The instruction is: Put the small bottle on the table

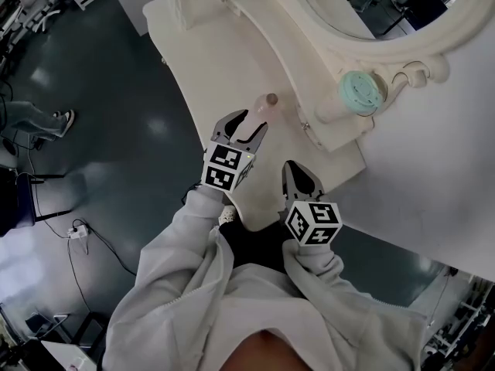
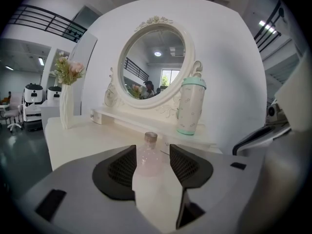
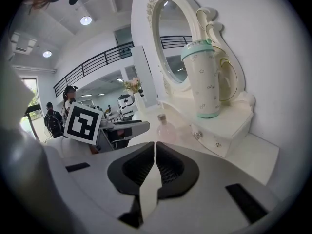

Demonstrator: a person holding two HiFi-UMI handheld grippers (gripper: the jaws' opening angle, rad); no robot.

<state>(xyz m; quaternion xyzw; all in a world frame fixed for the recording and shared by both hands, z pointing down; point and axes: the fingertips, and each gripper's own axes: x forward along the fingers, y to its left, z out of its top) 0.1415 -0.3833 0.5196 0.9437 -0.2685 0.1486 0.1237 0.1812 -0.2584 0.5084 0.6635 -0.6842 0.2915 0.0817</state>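
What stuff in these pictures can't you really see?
Small bottle: in the left gripper view the left tool hides its base, so whether the pads touch it is unclear.
Vase: the head view's top edge crops its flowers.
Mirror: the same edge crops it.
People in the background, right gripper view: too small.

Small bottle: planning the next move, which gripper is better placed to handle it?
Left. The left gripper is open, lined up on the small bottle; the right gripper is shut, farther back.
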